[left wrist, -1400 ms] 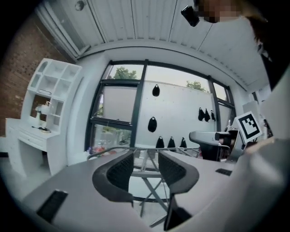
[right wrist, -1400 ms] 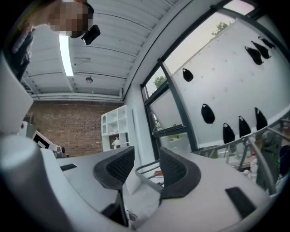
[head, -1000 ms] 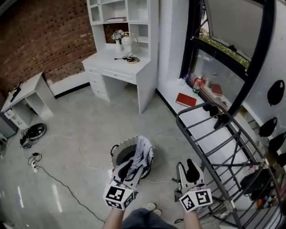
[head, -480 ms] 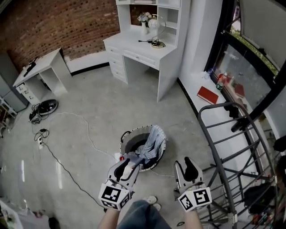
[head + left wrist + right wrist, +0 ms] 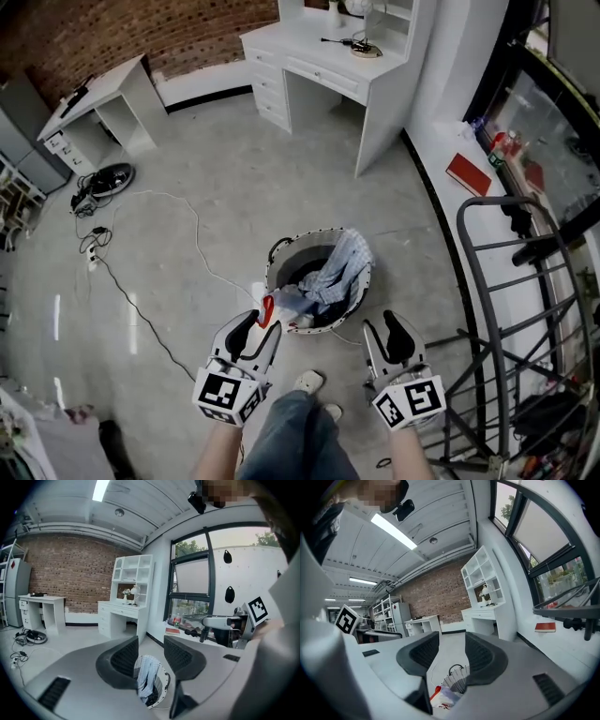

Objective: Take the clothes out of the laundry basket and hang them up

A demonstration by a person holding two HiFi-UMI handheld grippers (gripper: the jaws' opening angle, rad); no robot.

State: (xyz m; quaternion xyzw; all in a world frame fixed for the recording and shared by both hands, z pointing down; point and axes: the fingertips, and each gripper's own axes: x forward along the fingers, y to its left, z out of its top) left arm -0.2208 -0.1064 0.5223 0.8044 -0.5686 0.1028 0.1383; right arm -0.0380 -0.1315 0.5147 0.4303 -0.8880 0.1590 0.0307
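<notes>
Risk: we judged that a grab could catch only a fold of the clothes (image 5: 339, 270), so the piece might slide off before reaching the drying rack (image 5: 506, 199) – or the laundry basket (image 5: 279, 274) might tip.
Cause: the clothes were heaped against the basket's far rim and draped over it, tangled together.
Clothes: inside the laundry basket, on the floor, none taken out yet.
Left gripper (image 5: 255, 330): jaws released and empty, just short of the basket's near rim.
Right gripper (image 5: 386, 333): jaws released too, empty, near the basket's rack-side edge – neither touched cloth.
</notes>
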